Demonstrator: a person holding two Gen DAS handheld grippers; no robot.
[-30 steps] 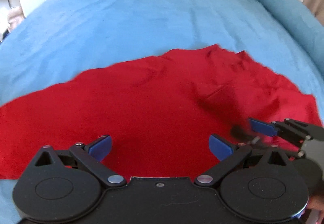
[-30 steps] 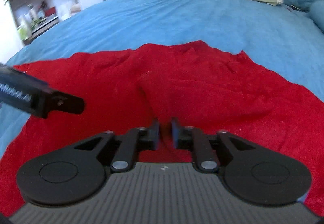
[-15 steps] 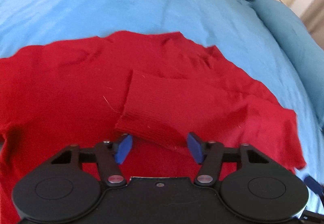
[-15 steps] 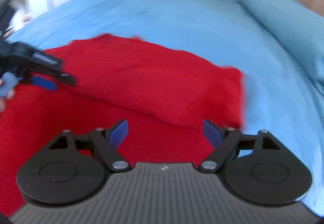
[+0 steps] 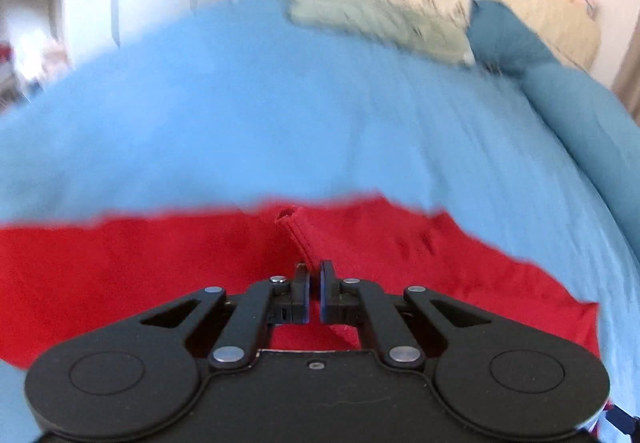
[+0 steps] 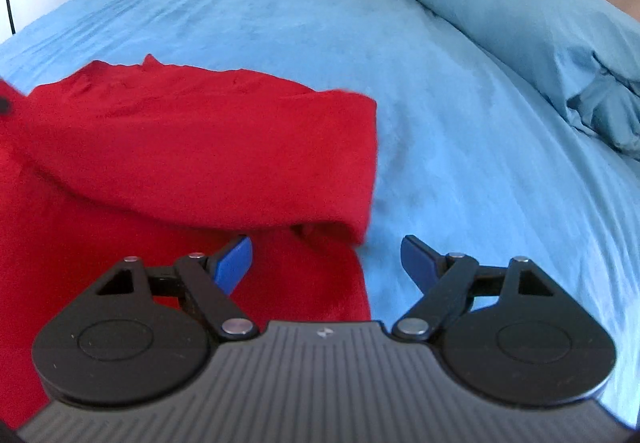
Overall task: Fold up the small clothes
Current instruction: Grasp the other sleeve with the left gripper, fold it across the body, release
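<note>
Blue bedding (image 6: 420, 91) spreads under your red garment (image 6: 192, 147), which lies at nine o'clock in the right view, one flap folded over itself. Your left gripper (image 5: 314, 293) is clenched on a seamed red edge. Your right gripper (image 6: 326, 263) hangs released over the garment's right border.

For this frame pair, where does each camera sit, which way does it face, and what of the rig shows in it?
Left wrist: on the left gripper, looking forward along its fingers over the red garment toward the pillows; jaws closed on a red fold; view blurred.
Right wrist: on the right gripper, facing the garment's right edge, the blue bedsheet and a rolled duvet; jaws open, holding nothing.
Shared: the same garment, bedsheet and pillows.
</note>
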